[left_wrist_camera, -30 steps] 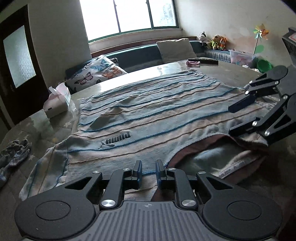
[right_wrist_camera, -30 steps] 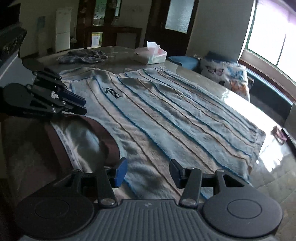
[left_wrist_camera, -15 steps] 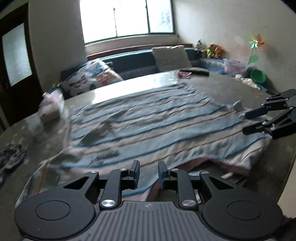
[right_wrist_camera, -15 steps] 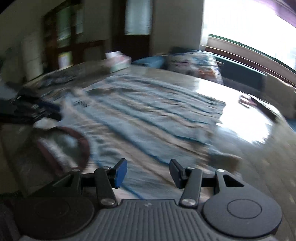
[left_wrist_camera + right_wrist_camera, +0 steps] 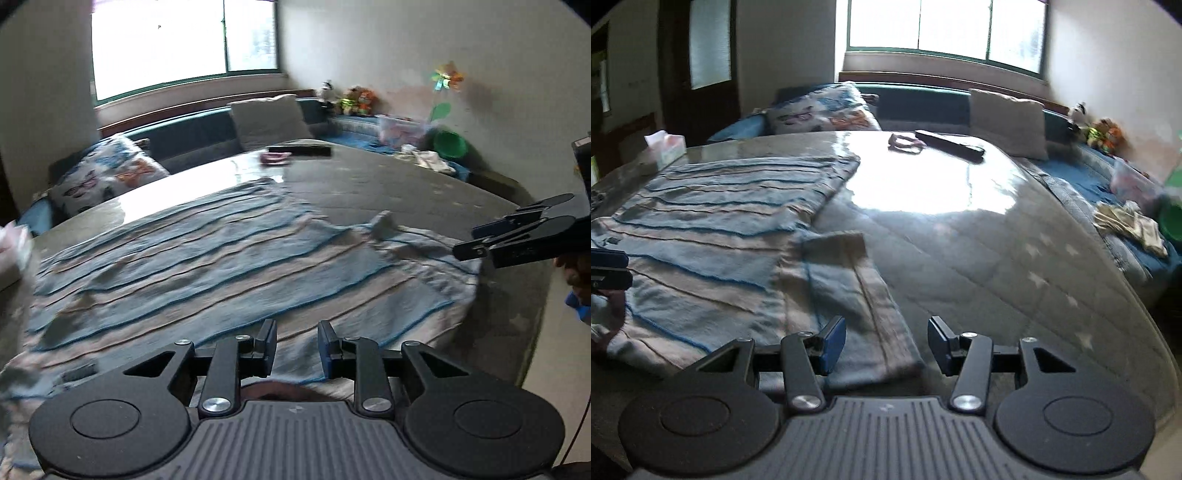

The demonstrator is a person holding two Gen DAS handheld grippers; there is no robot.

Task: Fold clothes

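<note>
A blue and beige striped shirt (image 5: 229,266) lies spread flat on the table (image 5: 406,192). My left gripper (image 5: 297,347) hovers over the shirt's near edge, just past the brown collar (image 5: 280,391). Its jaws are opening and nothing is pinched between them. In the right wrist view the shirt (image 5: 713,229) fills the left side, and one sleeve (image 5: 846,291) sticks out toward me. My right gripper (image 5: 886,343) is open above the sleeve's end, pads not pressing on it. Each gripper shows in the other's view: the right gripper (image 5: 476,242) at the right edge, the left gripper (image 5: 609,271) at the left edge.
A tissue box (image 5: 665,146) stands at the table's far left. A black bar (image 5: 949,142) and a pink item (image 5: 903,142) lie at the far edge. Bare glossy tabletop (image 5: 997,240) lies right of the shirt. A cushioned bench (image 5: 1004,122) with pillows wraps around behind.
Both views swung right along the shirt. The left jaws widened and released the cloth by the collar. The right gripper left the collar side and now sits over the sleeve.
</note>
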